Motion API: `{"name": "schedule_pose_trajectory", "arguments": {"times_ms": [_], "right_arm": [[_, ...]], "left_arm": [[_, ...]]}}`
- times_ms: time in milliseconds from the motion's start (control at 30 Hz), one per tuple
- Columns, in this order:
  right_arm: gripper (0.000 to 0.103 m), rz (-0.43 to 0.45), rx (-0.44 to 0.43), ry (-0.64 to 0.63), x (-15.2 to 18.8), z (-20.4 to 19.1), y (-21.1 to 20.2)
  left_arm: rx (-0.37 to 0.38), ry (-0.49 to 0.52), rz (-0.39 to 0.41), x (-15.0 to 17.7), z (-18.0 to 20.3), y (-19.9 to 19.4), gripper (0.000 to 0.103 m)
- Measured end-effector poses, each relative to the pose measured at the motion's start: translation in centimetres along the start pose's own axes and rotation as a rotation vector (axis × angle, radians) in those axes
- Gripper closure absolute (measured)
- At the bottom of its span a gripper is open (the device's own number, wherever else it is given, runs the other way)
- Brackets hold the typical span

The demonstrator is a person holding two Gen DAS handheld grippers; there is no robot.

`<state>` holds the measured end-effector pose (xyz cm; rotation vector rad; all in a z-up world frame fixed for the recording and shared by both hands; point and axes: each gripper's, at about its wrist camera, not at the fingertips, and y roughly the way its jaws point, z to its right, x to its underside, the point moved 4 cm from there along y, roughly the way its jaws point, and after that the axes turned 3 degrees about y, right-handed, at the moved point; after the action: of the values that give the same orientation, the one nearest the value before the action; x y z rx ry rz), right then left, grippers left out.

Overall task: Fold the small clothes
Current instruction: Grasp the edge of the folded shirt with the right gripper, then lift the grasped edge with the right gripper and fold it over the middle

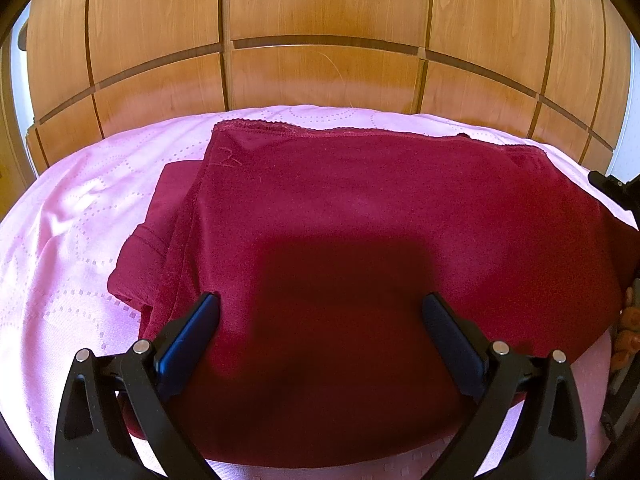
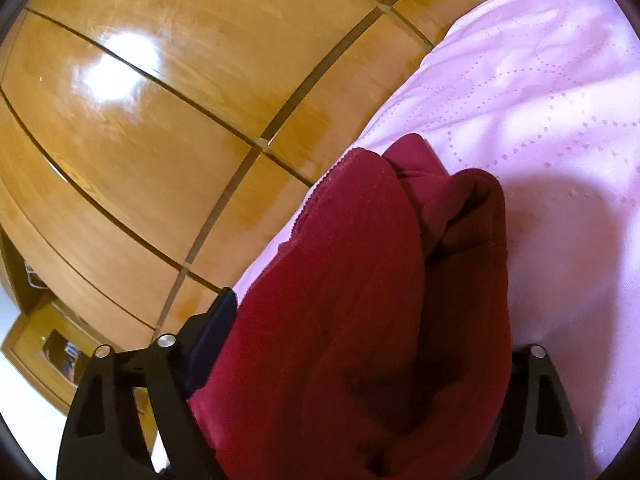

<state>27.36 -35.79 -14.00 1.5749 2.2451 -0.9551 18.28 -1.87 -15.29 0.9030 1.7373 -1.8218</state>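
Fuzzy matt garment (knit), glossy wooden wardrobe.

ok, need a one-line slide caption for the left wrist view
Left gripper open above a dark red garment spread on a pink bedspread, wooden wardrobe behind.

1. garment: dark red, plain, scalloped trim at the hem.
2. bedcover beneath the garment: pale pink, dotted curving pattern.
3. wardrobe behind the garment: glossy orange-brown wood grain, dark seams.
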Motion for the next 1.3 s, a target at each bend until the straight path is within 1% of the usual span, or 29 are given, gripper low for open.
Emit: {"name": "schedule_pose_trajectory", "arguments": {"times_ms": [100,167,200,233,267,433,467,567,600,667,733,767,800,833,900,967,1000,1033,1100,1133,1167,1300], "right_arm": [[0.030,0.013,-0.028,0.024,-0.1,0.5,-0.5],[0.041,0.022,-0.038,0.050,0.0,0.9,-0.6],[0.044,0.025,-0.048,0.067,-0.1,1.2,-0.7],[0.049,0.025,-0.053,0.080,0.0,1.4,-0.8],[0.052,0.025,-0.057,0.092,0.0,1.6,-0.8],[0.053,0.025,-0.082,0.105,0.1,1.7,-0.8],[0.057,0.025,-0.085,0.108,0.1,1.7,-0.8],[0.062,0.020,-0.100,0.129,0.1,1.9,-0.7],[0.062,0.019,-0.106,0.133,0.0,2.0,-0.8],[0.063,0.015,-0.110,0.139,0.0,2.0,-0.7],[0.063,0.010,-0.104,0.138,0.0,2.0,-0.7],[0.063,0.001,-0.090,0.137,0.0,1.9,-0.5],[0.063,-0.016,-0.073,0.136,-0.1,1.8,-0.3],[0.063,-0.033,-0.061,0.136,-0.2,1.8,-0.1],[0.063,-0.075,-0.027,0.129,-0.3,1.5,0.3],[0.063,-0.097,-0.016,0.136,-0.5,1.4,0.3],[0.065,-0.104,-0.017,0.157,-0.6,1.3,0.2],[0.069,-0.106,-0.021,0.173,-0.7,1.3,0.1],[0.071,-0.111,-0.029,0.218,-0.8,1.3,-0.2],[0.075,-0.112,-0.035,0.235,-0.8,1.2,-0.4],[0.077,-0.111,-0.042,0.243,-0.9,1.1,-0.5],[0.077,-0.096,-0.059,0.215,-1.3,-0.7,-1.3]], "left_arm": [[-0.003,0.002,-0.001,0.0,0.0,0.0,0.002],[-0.001,0.000,-0.002,0.0,0.0,0.0,0.002],[0.001,-0.001,-0.002,0.0,-0.1,0.0,0.002],[0.002,-0.003,-0.003,0.0,-0.1,0.0,0.002],[0.003,-0.004,-0.003,-0.1,-0.1,0.0,0.002],[0.002,-0.004,-0.009,-0.1,-0.2,0.0,0.002],[0.006,-0.006,-0.012,-0.2,-0.3,-0.2,0.002],[0.033,-0.021,0.001,-0.2,-1.0,-1.0,0.002],[0.030,-0.025,0.008,-0.1,-1.4,-1.3,0.002],[-0.003,-0.027,0.035,0.0,-2.7,-2.2,0.002],[-0.061,-0.024,0.062,0.0,-4.0,-3.0,0.002],[-0.102,-0.023,0.075,0.1,-4.9,-3.5,0.002],[-0.125,-0.032,0.087,0.2,-5.8,-3.8,0.002],[-0.129,-0.043,0.094,0.4,-6.4,-4.1,0.002],[-0.114,-0.075,0.084,1.1,-7.9,-4.0,0.002],[-0.110,-0.101,0.035,2.1,-9.0,-3.0,0.002],[-0.097,-0.122,0.020,2.7,-9.5,-2.6,0.002],[-0.060,-0.158,0.017,3.1,-9.9,-2.3,0.002],[-0.021,-0.199,0.032,3.5,-10.3,-2.4,0.002],[-0.010,-0.208,0.031,3.5,-10.3,-2.4,0.002],[-0.006,-0.207,0.032,3.6,-10.3,-2.3,0.002],[-0.007,-0.198,0.048,3.9,-10.0,-2.2,0.002]]}}
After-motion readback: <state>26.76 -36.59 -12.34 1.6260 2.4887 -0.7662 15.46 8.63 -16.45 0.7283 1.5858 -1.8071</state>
